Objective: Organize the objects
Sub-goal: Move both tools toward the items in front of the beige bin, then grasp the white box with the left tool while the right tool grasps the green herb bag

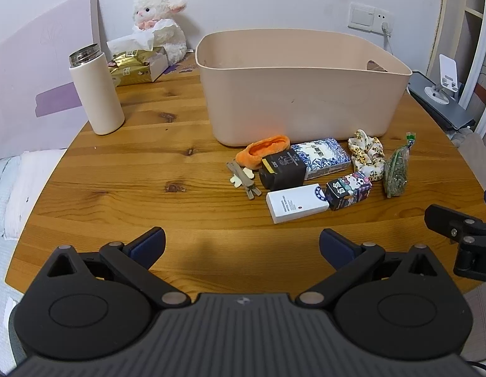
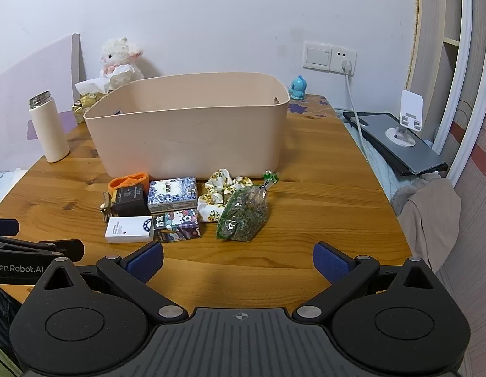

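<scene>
I judge nothing is sorted yet: the beige plastic bin (image 1: pixel 299 94) on the round pine table (image 1: pixel 133 169) shows no contents, though its floor is hidden from me. Everything waits in a cluster just in front of it: orange plush pouch (image 1: pixel 263 150), blue-patterned tissue pack (image 1: pixel 324 157), black carton (image 1: pixel 282 171), white flat box (image 1: pixel 295 202), cartoon-printed box (image 1: pixel 348 190), floral scrunchie (image 1: pixel 367 150), bag of dried herbs (image 2: pixel 243 215). My left gripper (image 1: pixel 241 246) and right gripper (image 2: pixel 238 259) hover spread wide, holding nothing, short of the pile.
</scene>
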A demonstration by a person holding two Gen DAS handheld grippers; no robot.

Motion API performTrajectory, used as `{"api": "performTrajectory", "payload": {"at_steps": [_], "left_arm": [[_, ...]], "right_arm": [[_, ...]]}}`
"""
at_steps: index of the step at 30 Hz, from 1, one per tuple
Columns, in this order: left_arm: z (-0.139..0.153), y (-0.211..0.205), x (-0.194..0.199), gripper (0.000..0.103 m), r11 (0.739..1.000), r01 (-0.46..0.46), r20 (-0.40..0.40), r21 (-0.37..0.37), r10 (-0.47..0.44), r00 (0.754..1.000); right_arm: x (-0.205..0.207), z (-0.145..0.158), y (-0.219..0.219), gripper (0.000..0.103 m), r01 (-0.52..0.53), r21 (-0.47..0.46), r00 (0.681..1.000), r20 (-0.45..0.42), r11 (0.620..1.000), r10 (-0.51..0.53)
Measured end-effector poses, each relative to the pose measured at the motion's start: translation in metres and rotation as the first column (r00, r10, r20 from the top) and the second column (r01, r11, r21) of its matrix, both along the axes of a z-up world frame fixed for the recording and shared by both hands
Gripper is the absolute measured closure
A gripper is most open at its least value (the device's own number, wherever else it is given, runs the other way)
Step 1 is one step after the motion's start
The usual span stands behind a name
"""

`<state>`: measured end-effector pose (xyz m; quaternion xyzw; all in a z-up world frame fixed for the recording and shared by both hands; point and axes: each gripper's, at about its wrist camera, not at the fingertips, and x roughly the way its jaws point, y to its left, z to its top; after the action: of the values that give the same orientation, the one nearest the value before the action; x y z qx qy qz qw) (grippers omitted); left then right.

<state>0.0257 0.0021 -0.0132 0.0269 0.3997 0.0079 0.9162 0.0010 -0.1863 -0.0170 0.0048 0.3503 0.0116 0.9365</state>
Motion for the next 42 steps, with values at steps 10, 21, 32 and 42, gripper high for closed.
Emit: {"api": "performTrajectory", "payload": {"at_steps": [10,21,32,42], "left_arm": [[-0.007,-0.001,0.012,0.000,1.000,0.000,-0.020,-0.004,0.000,1.000],[-0.016,-0.003,0.025,0.000,1.000,0.001,-0.043,-0.010,-0.001,0.999],[-0.033,-0.007,0.046,0.000,1.000,-0.005,-0.067,-0.025,0.004,0.998],[-0.049,-0.017,0.070,0.000,0.998,-0.010,-0.084,-0.054,0.006,0.996]], "right_arm": [[0.008,-0.006,-0.004,0.000,0.009,0.017,1.000,0.009,1.000,-0.009],[0.012,-0.011,-0.008,0.000,-0.011,0.008,0.998,0.066,1.000,0.011],[0.029,-0.020,-0.015,0.000,-0.025,0.015,0.995,0.099,1.000,0.023],[0.056,-0.038,-0.016,0.006,-0.059,-0.021,0.997,0.055,0.998,0.060]]}}
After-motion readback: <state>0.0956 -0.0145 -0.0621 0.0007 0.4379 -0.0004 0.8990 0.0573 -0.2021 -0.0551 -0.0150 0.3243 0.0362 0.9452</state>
